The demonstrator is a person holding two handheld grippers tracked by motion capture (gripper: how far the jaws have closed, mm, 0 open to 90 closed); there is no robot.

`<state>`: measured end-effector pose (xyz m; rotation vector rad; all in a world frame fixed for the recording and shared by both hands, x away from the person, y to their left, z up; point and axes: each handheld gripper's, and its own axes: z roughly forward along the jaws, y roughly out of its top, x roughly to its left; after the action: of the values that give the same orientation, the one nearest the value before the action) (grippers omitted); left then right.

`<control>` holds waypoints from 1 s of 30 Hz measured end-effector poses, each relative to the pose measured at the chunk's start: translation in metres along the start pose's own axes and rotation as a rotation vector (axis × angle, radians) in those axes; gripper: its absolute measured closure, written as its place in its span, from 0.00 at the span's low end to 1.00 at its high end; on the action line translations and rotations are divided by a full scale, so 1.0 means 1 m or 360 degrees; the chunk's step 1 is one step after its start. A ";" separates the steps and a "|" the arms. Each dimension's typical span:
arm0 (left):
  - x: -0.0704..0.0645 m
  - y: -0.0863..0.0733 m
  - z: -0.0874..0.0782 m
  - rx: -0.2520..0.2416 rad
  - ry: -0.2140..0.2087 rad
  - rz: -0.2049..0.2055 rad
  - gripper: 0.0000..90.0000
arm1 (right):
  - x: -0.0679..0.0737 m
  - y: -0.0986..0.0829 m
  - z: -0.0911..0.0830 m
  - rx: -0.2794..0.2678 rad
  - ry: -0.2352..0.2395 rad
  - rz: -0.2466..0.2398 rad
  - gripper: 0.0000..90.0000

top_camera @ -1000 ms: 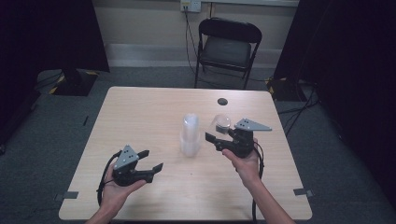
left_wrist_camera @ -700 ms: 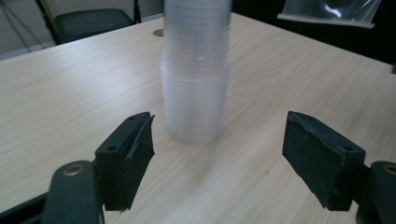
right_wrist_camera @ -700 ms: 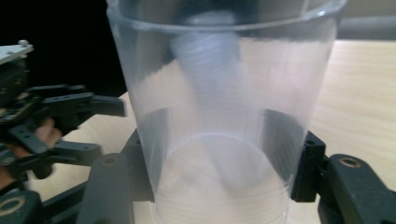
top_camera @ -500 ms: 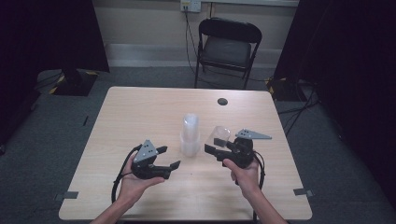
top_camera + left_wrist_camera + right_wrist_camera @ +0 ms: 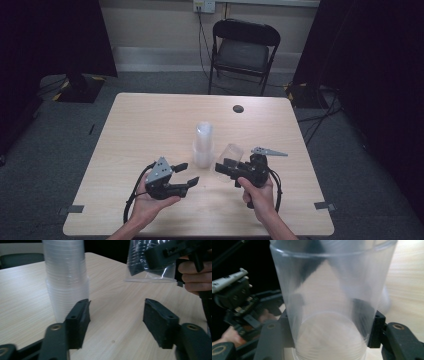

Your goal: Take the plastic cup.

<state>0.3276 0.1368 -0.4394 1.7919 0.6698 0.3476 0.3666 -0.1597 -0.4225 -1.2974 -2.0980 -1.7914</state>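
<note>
— Which step is this?
— I'd say one cup (image 5: 228,156) is off the stack (image 5: 203,145) and being carried. The right gripper (image 5: 226,169) pinches it near its base, tilted on its side, just above the table (image 5: 150,120), right of the stack at mid-table.
— And the other one?
— The left gripper (image 5: 186,174) rests in an upturned palm near the front edge, jaws spread and holding nothing, pointing toward the stack.
— Next move?
— Probably turning the cup upright and setting it down clear of the stack.
</note>
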 end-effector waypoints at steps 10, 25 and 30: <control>-0.011 -0.007 0.008 -0.0089 -0.0014 0.0102 0.58 | 0.002 -0.003 0.006 0.0034 0.0143 0.0171 0.47; -0.018 -0.009 0.012 -0.0129 -0.0001 0.0141 0.68 | 0.005 -0.009 0.018 0.0160 0.0307 0.0418 0.47; -0.022 -0.009 0.013 -0.0141 0.0004 0.0181 0.70 | 0.007 -0.010 0.022 0.0199 0.0318 0.0457 0.47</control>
<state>0.3146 0.1155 -0.4502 1.7490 0.5470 0.4497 0.3653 -0.1371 -0.4333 -1.2550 -1.7846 -1.5724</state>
